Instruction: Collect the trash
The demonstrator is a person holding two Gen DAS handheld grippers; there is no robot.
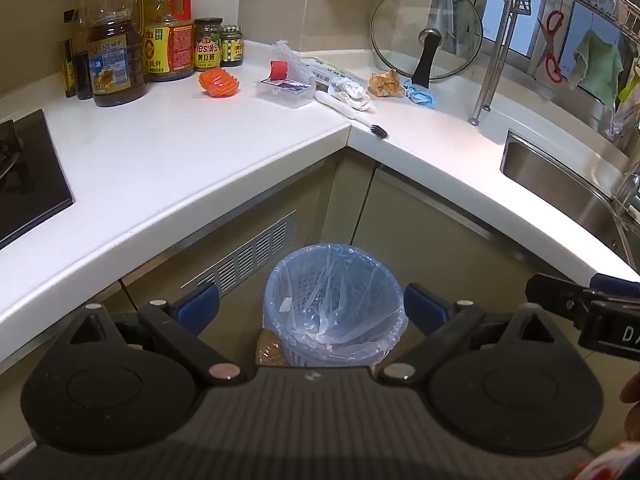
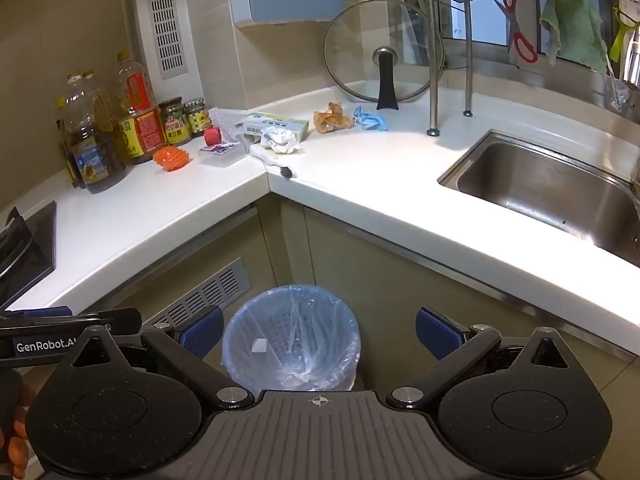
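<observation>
Left wrist view: the white tabletop (image 1: 168, 152) is seen wrapping the corner, well beyond and above the jaws. Straight ahead and below, framed between the spread jaws of the left gripper (image 1: 312, 304), the lined trash bin (image 1: 334, 300) is found on the floor. Same deal for the right gripper (image 2: 318, 330): jaws wide apart, nothing held. Trash is scattered far ahead on the tabletop: an orange foam net (image 1: 219, 83), crumpled white tissue (image 1: 354, 92), a brown wrapper (image 1: 385, 83), a blue mask (image 1: 420, 96). All of it is probably light, soft and crushable, so each wad is best pinched across its bulkiest middle.
</observation>
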